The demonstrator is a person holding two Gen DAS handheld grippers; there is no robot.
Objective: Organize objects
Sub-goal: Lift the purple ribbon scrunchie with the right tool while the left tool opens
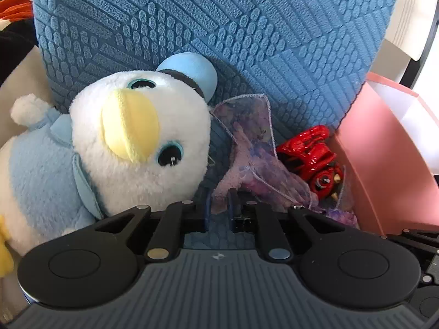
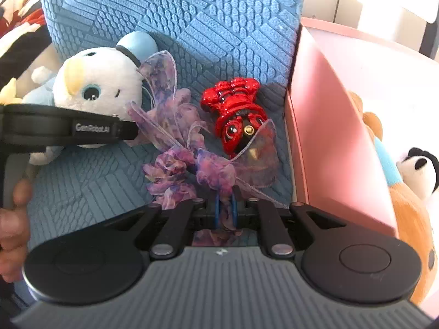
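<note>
A sheer purple ribbon hair tie (image 2: 175, 170) lies crumpled on the blue cushion seat (image 2: 90, 181). My right gripper (image 2: 225, 211) is shut on its near end, with purple fabric bunched between the blue pads. My left gripper (image 1: 219, 213) is shut on another part of the same ribbon (image 1: 247, 148); in the right wrist view it comes in from the left (image 2: 130, 131) and meets the ribbon's left loop. A glossy red hair claw clip (image 2: 236, 109) lies just behind the ribbon, partly under a sheer loop. A white and blue duck plush (image 1: 129, 142) leans at the left.
A blue textured cushion back (image 1: 219, 27) rises behind everything. A pink box (image 2: 329, 137) stands close on the right, holding a brown plush (image 2: 411, 213) and a panda plush (image 2: 419, 170). A hand (image 2: 13, 219) shows at the left edge. More plush toys (image 1: 13, 13) sit far left.
</note>
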